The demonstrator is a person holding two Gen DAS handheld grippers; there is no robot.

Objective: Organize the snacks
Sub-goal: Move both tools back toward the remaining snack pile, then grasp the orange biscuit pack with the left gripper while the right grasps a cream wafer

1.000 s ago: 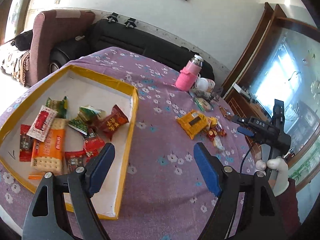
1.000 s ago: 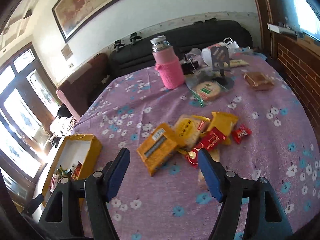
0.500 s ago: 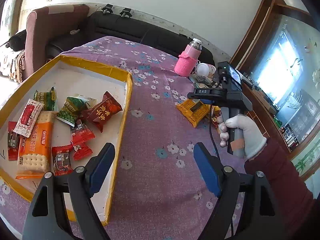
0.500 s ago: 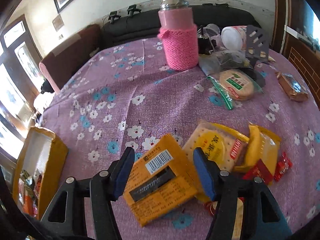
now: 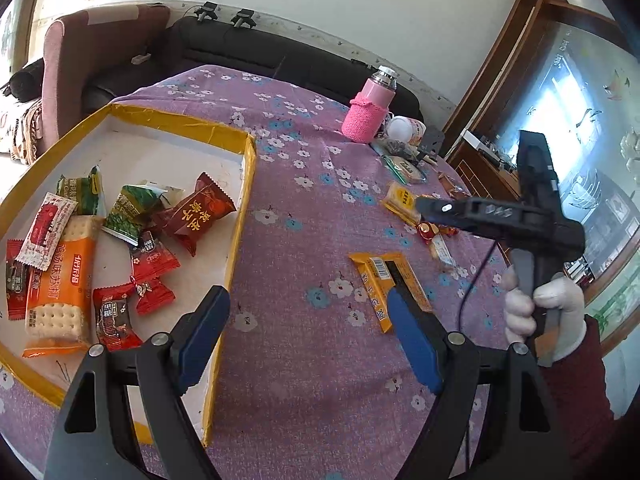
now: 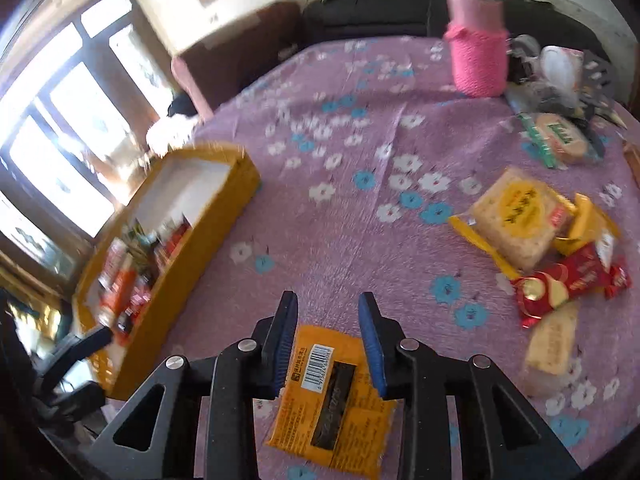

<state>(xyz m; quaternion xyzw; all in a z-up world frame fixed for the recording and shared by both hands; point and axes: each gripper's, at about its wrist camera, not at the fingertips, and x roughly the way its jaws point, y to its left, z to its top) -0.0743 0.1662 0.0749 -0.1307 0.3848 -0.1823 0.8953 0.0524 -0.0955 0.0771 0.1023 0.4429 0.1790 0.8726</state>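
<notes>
Pink-sleeved flask [image 5: 370, 110] on the purple floral tablecloth [image 5: 304, 352], black sofa [image 5: 256, 54] behind.

My right wrist view is smeared along its left side: the yellow-walled box [image 6: 172, 280] and the wrappers inside it are unreadable. My right gripper [image 6: 328, 340] covers both long edges of the orange packet [image 6: 332, 396], so contact of the closing jaws with it cannot be confirmed. In the left wrist view, the box's [image 5: 240, 216] near corner is cut off by my left gripper's [image 5: 308, 332] frame. Items beside the pink bottle [image 5: 370, 110] are too small to identify.
</notes>
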